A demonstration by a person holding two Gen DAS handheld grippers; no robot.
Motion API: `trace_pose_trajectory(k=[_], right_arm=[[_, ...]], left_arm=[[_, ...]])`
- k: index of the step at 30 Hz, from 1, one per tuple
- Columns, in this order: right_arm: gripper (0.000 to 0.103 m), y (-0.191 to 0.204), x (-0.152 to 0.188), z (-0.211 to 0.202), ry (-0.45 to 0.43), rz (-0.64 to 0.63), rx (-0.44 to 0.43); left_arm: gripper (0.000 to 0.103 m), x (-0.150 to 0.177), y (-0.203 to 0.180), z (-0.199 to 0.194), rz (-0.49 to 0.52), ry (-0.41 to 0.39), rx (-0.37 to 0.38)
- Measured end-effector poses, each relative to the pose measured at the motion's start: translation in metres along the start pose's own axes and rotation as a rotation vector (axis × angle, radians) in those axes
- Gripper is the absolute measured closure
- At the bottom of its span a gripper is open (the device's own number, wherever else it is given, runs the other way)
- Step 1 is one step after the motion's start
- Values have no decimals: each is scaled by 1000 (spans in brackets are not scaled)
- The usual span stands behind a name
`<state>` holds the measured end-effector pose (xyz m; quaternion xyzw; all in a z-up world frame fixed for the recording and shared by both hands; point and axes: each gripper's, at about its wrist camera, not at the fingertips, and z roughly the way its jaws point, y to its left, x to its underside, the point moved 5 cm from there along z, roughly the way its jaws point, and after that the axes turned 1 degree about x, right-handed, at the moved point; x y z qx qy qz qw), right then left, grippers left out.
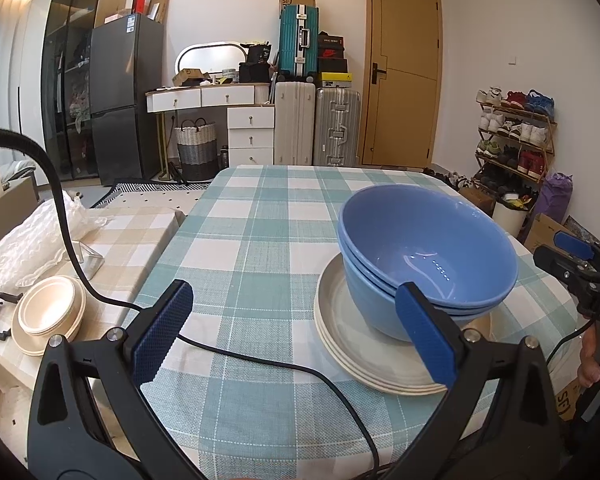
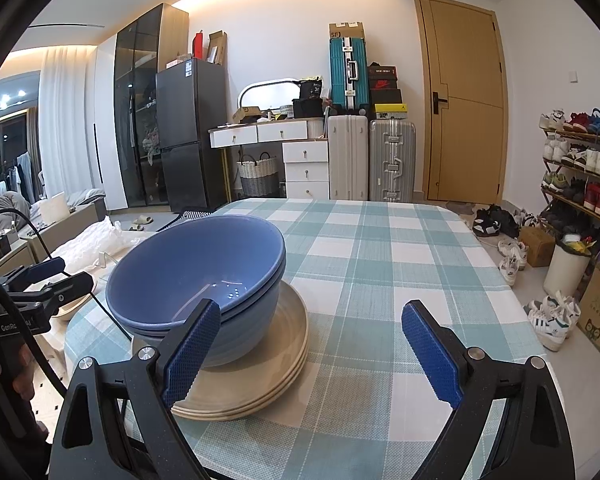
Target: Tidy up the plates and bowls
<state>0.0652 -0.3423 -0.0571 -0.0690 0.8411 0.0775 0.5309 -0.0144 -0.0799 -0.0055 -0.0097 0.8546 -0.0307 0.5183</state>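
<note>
My left gripper [image 1: 294,336] and right gripper [image 2: 312,354] both have their jaws spread wide, holding nothing, their blue pads [image 1: 162,332] finely knurled. Between them on the bench [image 1: 252,240], which wears a woven teal-and-white check cloth, stand the blue bowls [image 1: 428,252]: round, glossy, nested one in another, sitting on the cream plates [image 1: 340,320], a stack of flat matte discs with raised rims. The stack lies near the bench's near edge; beyond the bowls the cloth runs bare to the far edge. A black cable [image 1: 260,360] snakes across the cloth left of the plates. More cream dishes [image 1: 48,312] sit on a lower surface left of the bench.
</note>
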Motion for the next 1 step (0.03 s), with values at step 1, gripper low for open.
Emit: trace_pose_trajectory(k=[1], right_arm=[[9, 0, 0, 0, 1, 0, 1]], left_arm=[[2, 2, 1, -3, -5, 3, 6]])
